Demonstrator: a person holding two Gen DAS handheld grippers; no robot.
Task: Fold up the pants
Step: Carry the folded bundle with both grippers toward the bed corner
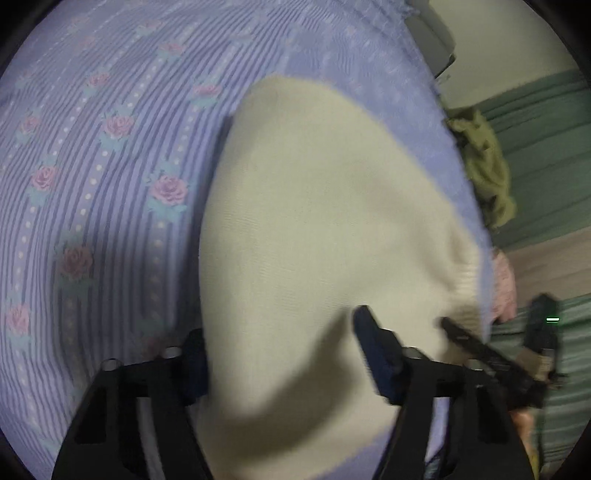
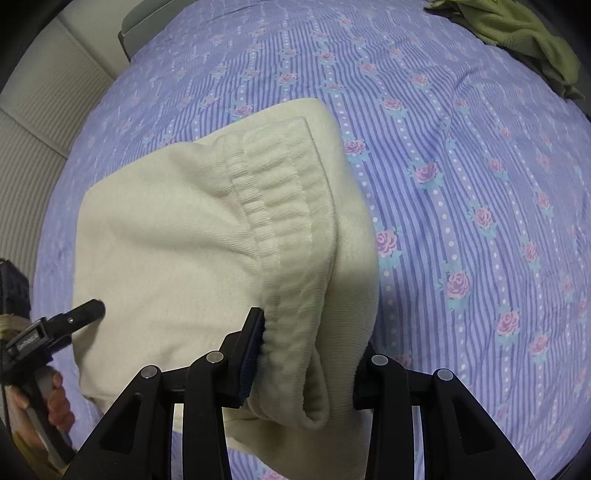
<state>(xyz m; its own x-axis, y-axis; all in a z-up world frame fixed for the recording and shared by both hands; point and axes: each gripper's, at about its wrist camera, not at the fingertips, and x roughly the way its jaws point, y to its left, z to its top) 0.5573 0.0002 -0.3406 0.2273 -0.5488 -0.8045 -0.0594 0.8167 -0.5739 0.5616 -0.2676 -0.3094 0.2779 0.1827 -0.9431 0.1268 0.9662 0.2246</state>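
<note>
Here the cream pants are lying across the striped, rose-printed bed, bunched into a thick wad with the ribbed waistband turned up and facing the right wrist camera. The right gripper is closing on that waistband: one pad is pressing into the elastic edge while the other is hidden behind the cloth, so the fabric is filling the gap and seemingly being pinched. The left gripper is standing spread wide over the plain cream cloth, its fingers well apart; the cloth is reaching in between them, yet nothing looks squeezed. The left view is blurred, so contact there is hard to judge. An olive garment is sitting at the far edge of the bed, well apart from the work.

By my reading, a fold is being carried over, with the waistband end being lifted. The next move is calling for the left gripper to pin or take the plain side, so the lifted end lands squarely on the layer beneath without dragging it.
</note>
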